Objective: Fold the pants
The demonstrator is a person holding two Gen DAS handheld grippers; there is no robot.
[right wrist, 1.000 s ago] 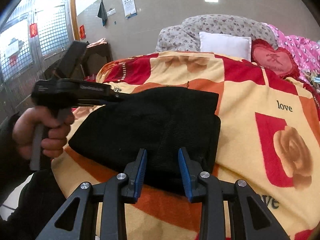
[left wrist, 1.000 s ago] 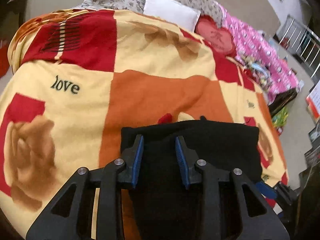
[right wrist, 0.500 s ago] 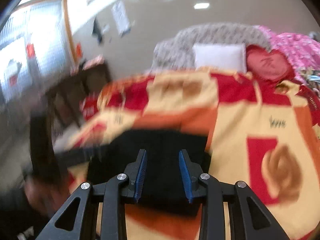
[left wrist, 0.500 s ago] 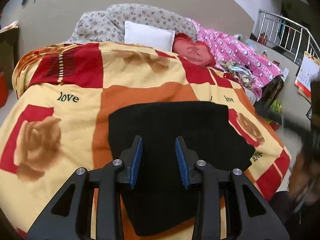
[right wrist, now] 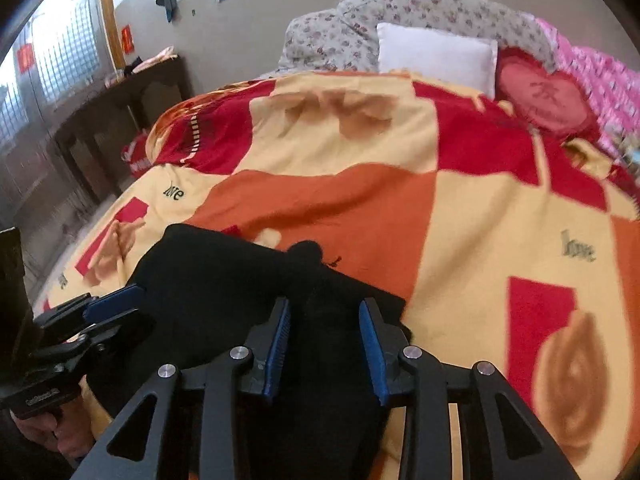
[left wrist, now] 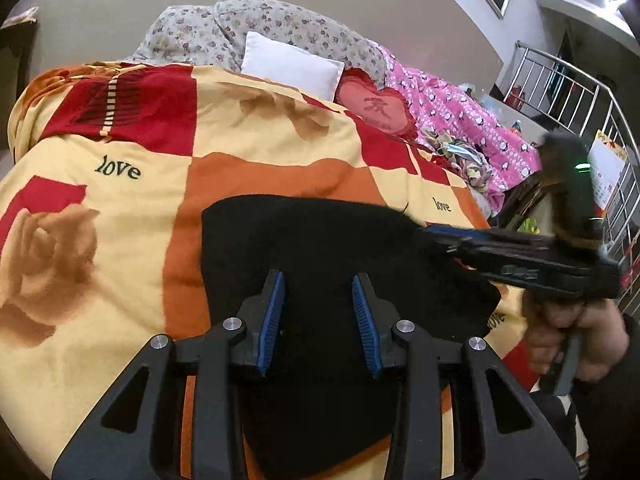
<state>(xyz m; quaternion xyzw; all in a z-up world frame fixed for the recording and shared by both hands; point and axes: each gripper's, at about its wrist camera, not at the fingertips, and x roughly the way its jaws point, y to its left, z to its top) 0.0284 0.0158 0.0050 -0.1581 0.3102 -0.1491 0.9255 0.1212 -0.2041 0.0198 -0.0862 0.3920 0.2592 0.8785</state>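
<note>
A bed (left wrist: 120, 280) fills the room, spread with a fleecy blanket (left wrist: 280, 128) of red, orange and cream checks with rose prints and the word "love". At 12 o'clock lie a white pillow (left wrist: 292, 66), a red heart cushion (left wrist: 376, 108) and a floral quilt (left wrist: 260, 24); a pink quilt (left wrist: 460, 120) runs off toward 2 o'clock.

The pants (left wrist: 320, 248), a soft, matt black bundle folded into a rough rectangle, lie flat on the blanket at the near edge. The left hand-held gripper (left wrist: 318, 312) hovers over them, blue ribbed pads apart, holding nothing. The right hand-held gripper (right wrist: 325, 340), likewise parted and empty, sits above the pants' right end; in the left view it reaches in from 3 o'clock
</note>
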